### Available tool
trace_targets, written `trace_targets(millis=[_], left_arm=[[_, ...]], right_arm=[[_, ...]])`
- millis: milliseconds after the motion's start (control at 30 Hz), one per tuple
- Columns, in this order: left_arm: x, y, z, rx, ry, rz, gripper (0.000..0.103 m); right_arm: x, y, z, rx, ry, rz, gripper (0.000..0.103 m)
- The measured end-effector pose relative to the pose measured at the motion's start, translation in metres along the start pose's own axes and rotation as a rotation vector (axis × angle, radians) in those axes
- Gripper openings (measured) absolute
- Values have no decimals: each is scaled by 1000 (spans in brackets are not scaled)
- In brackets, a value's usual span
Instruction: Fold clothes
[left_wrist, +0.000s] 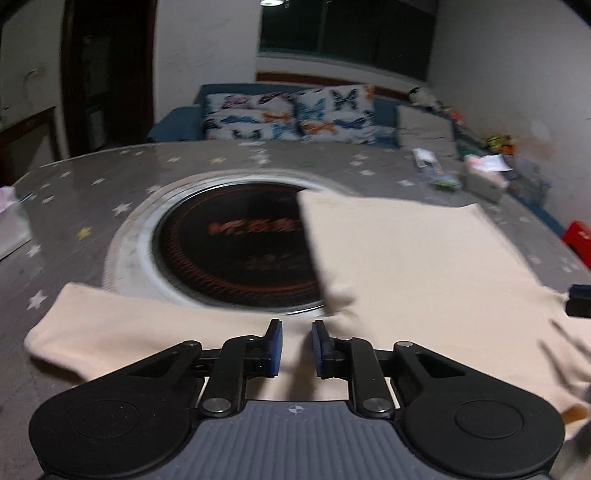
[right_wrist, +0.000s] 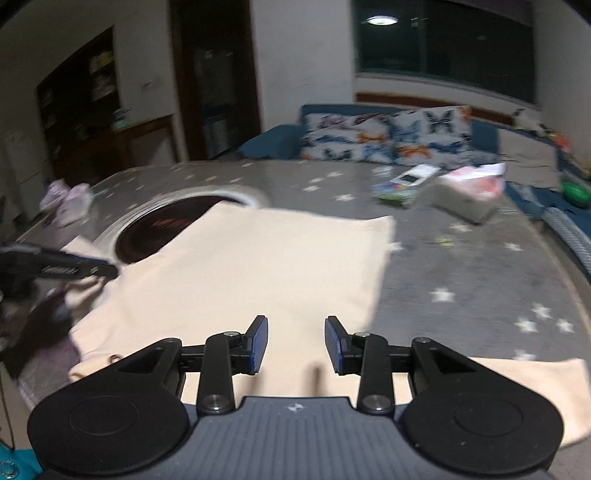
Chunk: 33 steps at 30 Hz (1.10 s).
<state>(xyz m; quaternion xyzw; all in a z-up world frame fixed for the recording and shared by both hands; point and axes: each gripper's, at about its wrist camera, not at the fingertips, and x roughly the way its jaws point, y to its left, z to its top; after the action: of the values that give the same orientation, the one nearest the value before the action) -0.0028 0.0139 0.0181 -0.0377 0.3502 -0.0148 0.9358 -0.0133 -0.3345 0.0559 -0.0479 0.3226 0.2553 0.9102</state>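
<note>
Our left tool (left_wrist: 297, 347) sits narrowly parted over the cream shirt (left_wrist: 406, 258), which half-covers the round burner (left_wrist: 229, 251); right tool (right_wrist: 295, 343) gapes wide. Star-print surface (right_wrist: 480, 266) right stays bare till the tissue box (right_wrist: 467, 199).

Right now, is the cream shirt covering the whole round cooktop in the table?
No, the cream shirt overlaps only the right edge of the round cooktop.

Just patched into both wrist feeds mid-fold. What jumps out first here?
A cream garment lies spread on the star-patterned grey table, one edge covering part of the round black cooktop sunk in the table's middle. Both tools hover open over its near edge: left tool, right tool. Behind the table, butterfly-print pillows line a blue sofa.
</note>
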Motion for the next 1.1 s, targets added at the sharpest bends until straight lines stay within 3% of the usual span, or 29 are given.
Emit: trace_targets(millis=[33, 233, 467, 567, 700, 900, 1100], left_arm=[[0, 3, -2, -1, -3, 15, 11], [-6, 22, 0, -45, -3, 91, 11], [-16, -17, 17, -24, -63, -143, 12], [2, -31, 20, -18, -34, -181, 12], [24, -24, 15, -47, 30, -127, 11], [0, -2, 11, -110, -24, -147, 13], [-25, 44, 3, -178, -73, 46, 13]], right_arm=[[5, 5, 0, -10, 12, 14, 34], [22, 22, -8, -58, 68, 51, 34], [29, 24, -9, -68, 95, 49, 41], [30, 24, -10, -67, 96, 51, 41], [31, 23, -11, -64, 96, 53, 42], [32, 23, -10, -72, 98, 55, 43], [27, 30, -6, -97, 87, 62, 43]])
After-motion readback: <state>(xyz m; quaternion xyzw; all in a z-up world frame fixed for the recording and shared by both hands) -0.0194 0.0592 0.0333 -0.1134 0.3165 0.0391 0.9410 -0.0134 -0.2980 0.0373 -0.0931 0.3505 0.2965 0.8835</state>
